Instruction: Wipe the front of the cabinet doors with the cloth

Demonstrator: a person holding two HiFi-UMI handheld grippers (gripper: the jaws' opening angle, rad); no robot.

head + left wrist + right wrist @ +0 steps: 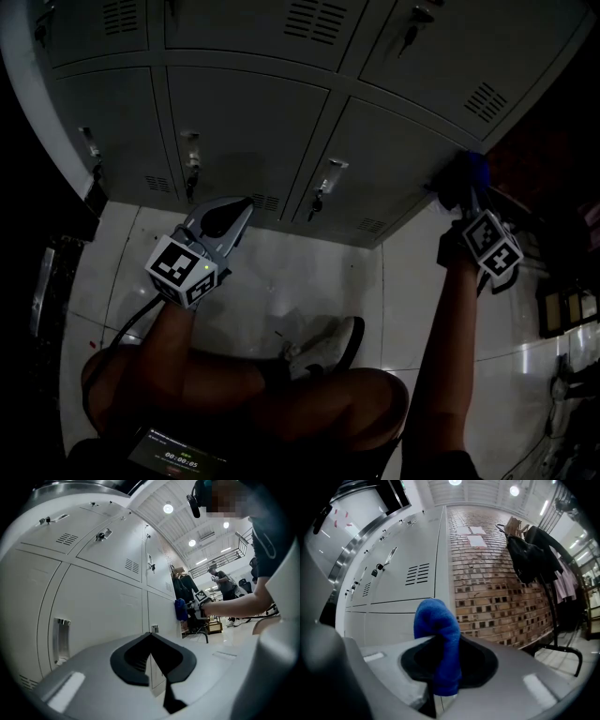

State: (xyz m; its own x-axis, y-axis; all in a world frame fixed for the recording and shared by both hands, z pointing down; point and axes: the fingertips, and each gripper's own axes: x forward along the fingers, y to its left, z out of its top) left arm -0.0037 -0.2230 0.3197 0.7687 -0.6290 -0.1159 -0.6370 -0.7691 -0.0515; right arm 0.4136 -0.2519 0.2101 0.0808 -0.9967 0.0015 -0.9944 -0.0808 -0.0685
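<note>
Floor: pale glossy tiles, dark grout lines; the head view is dim. Brick wall meets the end of the cabinet at a corner; I count two pale sheets stuck high on the bricks. Black coat rack stands before that wall, dark garments hung on it. Ceiling white and ribbed, round lamps lit. Far off, possibly a railed upper walkway, too small for me to confirm

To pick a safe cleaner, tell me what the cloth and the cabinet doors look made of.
Cloth: soft fabric, likely microfibre or terry; fuzzy blue nap, folds limply.
Cabinet doors: probably painted sheet metal, smooth pale grey; punched vent slots and crisp flat panels.
</note>
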